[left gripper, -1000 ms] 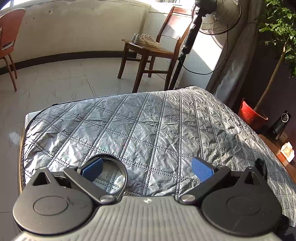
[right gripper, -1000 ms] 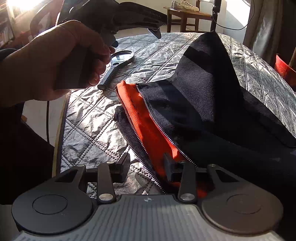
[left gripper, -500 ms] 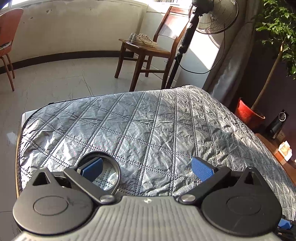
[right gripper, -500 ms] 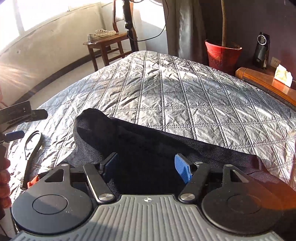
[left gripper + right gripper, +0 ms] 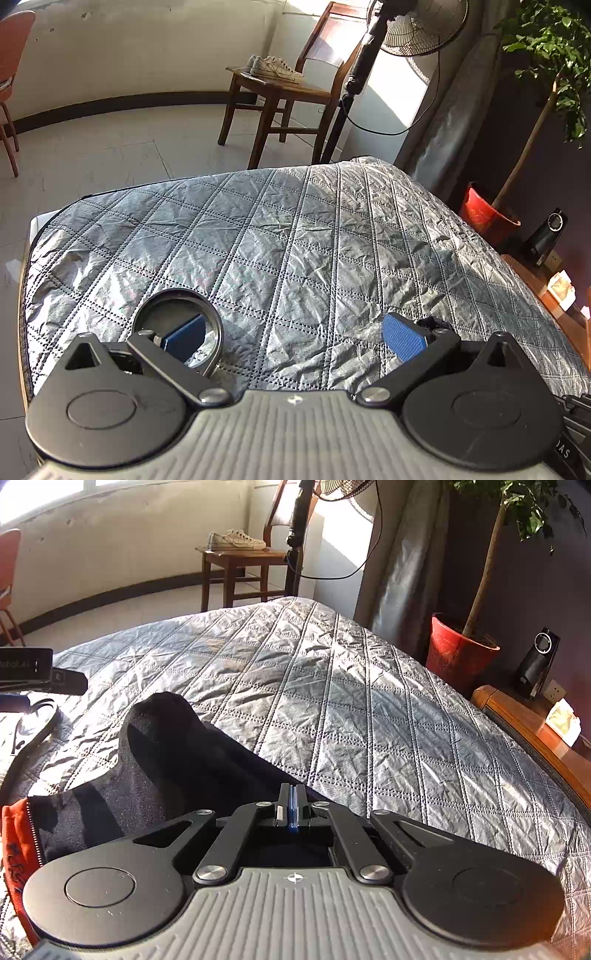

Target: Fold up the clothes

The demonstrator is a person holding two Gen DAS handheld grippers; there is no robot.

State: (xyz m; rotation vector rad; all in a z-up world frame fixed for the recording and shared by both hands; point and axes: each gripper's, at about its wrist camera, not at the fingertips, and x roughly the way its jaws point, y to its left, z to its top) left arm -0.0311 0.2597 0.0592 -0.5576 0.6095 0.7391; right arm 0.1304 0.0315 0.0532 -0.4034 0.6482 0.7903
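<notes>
A dark navy zip jacket [image 5: 173, 753] with an orange lining [image 5: 18, 845] lies bunched on the grey quilted bed cover [image 5: 332, 686]. My right gripper [image 5: 291, 805] is shut at the jacket's upper edge, jaws together over dark fabric; whether cloth is pinched between them is not clear. My left gripper [image 5: 293, 338] is open and empty, held low over the quilt [image 5: 295, 236]; the jacket does not show in its view. The left gripper's body [image 5: 33, 668] shows at the left edge of the right wrist view.
A magnifying glass [image 5: 181, 328] lies on the quilt under the left finger; it also shows in the right wrist view [image 5: 33, 727]. Beyond the bed stand a wooden chair with sneakers [image 5: 273, 70], a fan [image 5: 417, 26], a red plant pot [image 5: 458, 650] and a wooden bedside table [image 5: 535, 723].
My right gripper has swung from the orange zip side to the jacket's far edge and has closed. My left gripper stays open and has drifted slightly over the quilt.
</notes>
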